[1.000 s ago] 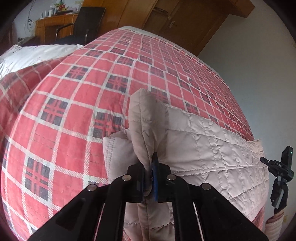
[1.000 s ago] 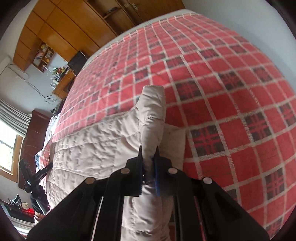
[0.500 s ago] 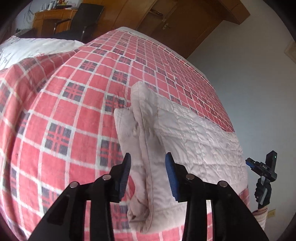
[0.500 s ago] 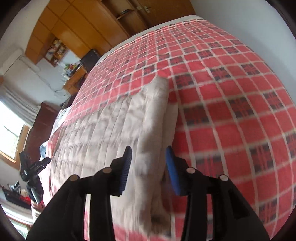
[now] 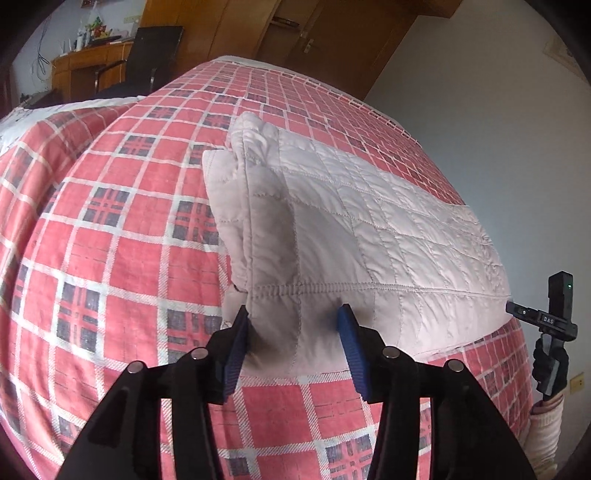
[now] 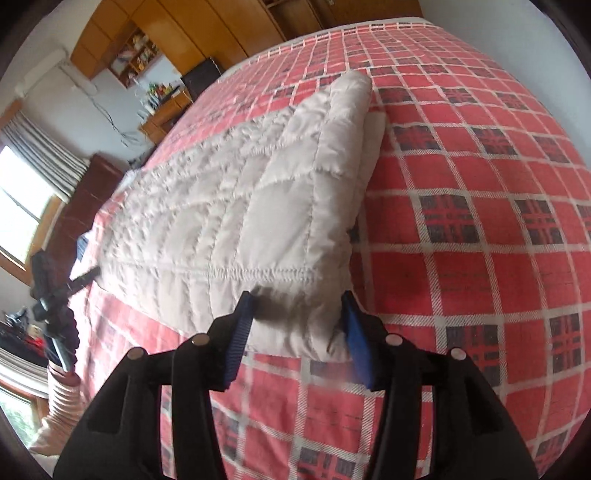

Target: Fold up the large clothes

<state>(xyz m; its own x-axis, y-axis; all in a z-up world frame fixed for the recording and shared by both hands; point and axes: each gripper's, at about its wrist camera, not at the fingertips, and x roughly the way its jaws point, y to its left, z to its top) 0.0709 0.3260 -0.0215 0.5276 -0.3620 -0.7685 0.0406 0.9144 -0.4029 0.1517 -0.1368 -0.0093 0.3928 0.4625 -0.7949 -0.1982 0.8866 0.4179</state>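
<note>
Jacket (image 5: 351,229), quilted, pale beige-pink, folded into a long band: lies flat across the red plaid bedspread (image 5: 110,236) of the bed, its stitched hem edge facing both cameras. One end, seen from the left wrist, shows bunched layers and a lower flap sticking out beyond the top layer; the other end, seen from the right wrist (image 6: 258,206), is a rounded fold over a thinner layer beneath.

Left tool (image 5: 293,343): released, blue pads spread wide on either side of the jacket's hem at that end, gripping nothing.

Right tool (image 6: 297,332): released likewise, pads apart astride the hem at the opposite end of the jacket; whether they touch the fabric cannot be told.

Wooden wardrobe (image 5: 332,33), desk (image 5: 85,70) and black chair (image 5: 147,55): beyond the jacket, past the far side of the bed.
</note>
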